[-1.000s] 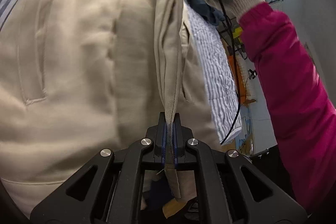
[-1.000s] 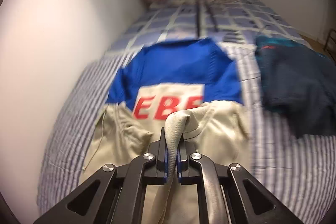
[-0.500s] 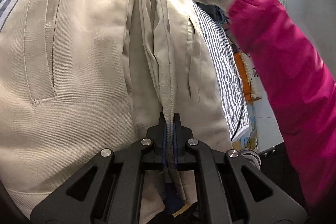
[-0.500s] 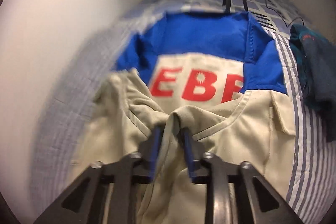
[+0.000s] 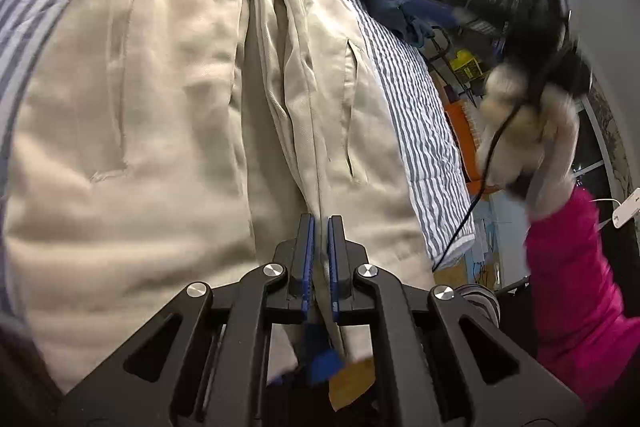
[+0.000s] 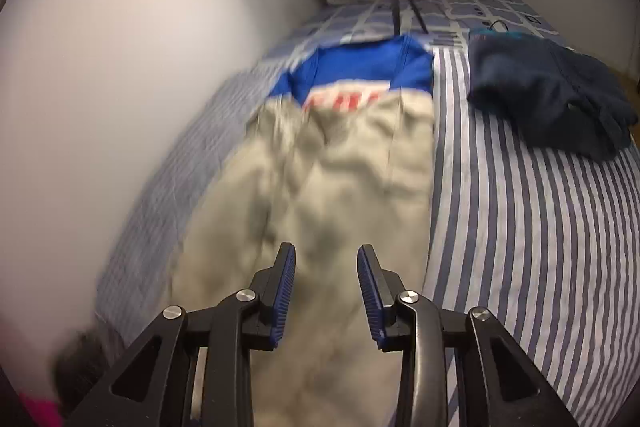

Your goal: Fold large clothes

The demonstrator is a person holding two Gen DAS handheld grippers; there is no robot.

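The beige trousers (image 5: 192,115) lie spread flat on the striped bedcover (image 6: 532,227), running from the near edge of the bed away toward the far end. In the left wrist view their two halves meet along a raised central fold, with a slit pocket visible on each side. At their far end they overlap a blue and white garment (image 6: 360,71) with red lettering, which lies flat beyond them. The right wrist view is blurred over the cloth, so finer creases there cannot be made out.

The left gripper (image 5: 320,227) is at the near end of the trousers with its blue pads pressed together on a narrow ridge of the beige fabric; the pinched cloth hangs down behind the jaws. The right gripper (image 6: 326,263) hovers above the near part of the trousers with its jaws spread apart and nothing between them; the pads touch no cloth.

To the right of the trousers, apart from them, a dark blue garment (image 6: 548,95) lies crumpled on the bedcover. At the far end of the bed there is a checked blanket (image 6: 460,11) and a patterned bundle against the wall. In the left wrist view a gloved hand (image 5: 524,135) with a pink sleeve (image 5: 576,275) is raised off the right side of the bed, blurred, holding a black device with a cable hanging down.
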